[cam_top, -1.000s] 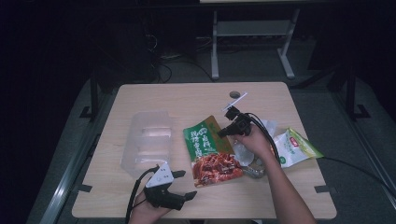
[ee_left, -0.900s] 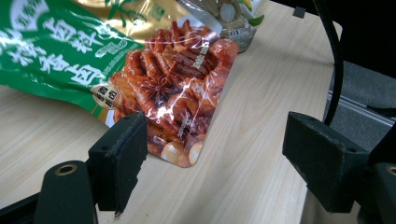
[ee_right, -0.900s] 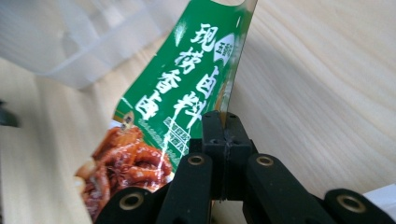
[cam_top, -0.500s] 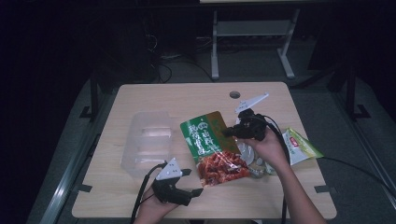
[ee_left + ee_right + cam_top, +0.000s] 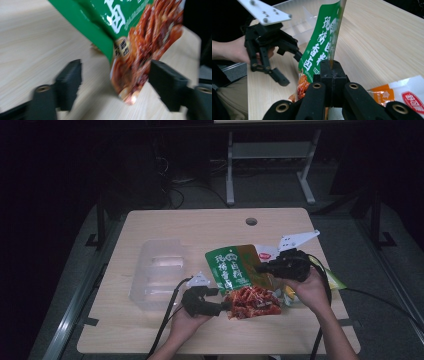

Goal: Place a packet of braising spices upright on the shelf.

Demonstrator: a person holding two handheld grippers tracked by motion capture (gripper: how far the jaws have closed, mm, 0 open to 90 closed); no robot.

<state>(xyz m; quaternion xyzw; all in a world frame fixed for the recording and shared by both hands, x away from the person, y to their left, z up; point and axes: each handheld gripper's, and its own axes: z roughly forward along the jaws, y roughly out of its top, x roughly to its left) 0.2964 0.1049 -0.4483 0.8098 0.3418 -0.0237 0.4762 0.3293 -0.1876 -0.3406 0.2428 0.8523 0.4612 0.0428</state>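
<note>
At far left of the pale wooden worktop (image 5: 200,227), a clear moulded plastic tray (image 5: 157,270), lying apart from both hands. Next to the right, the left tool (image 5: 225,306), held low and level, pointing rightward at the red lower end of the green-and-red printed foil snack pouch (image 5: 239,279). Jaws apart, having just been closing a little, with the pouch's bottom corner between them, a gap on either side, pads not yet pressing. Further right, the right tool (image 5: 261,268), jaws together and clamped on the pouch's right-hand edge, holding it lifted and tilted, green end up and away, red end down close to the worktop; touching it or not, hard to tell. Long axis of the pouch running from the far green end down to the near red end in the high view, so lower end nearer the left hand, upper part nearer the right. By judgement, the relation that matters for the coming move: the bottom corner sitting squarely between the 2 left pads. Left gripper view: blurred, yet giving the gaps beside the corner, unreadable from above. Right gripper view: giving the pinch on the pouch's thin edge, the left tool beyond with jaws spread, and at far right a white and orange packet (image 5: 404,97) flat on the worktop.
</note>
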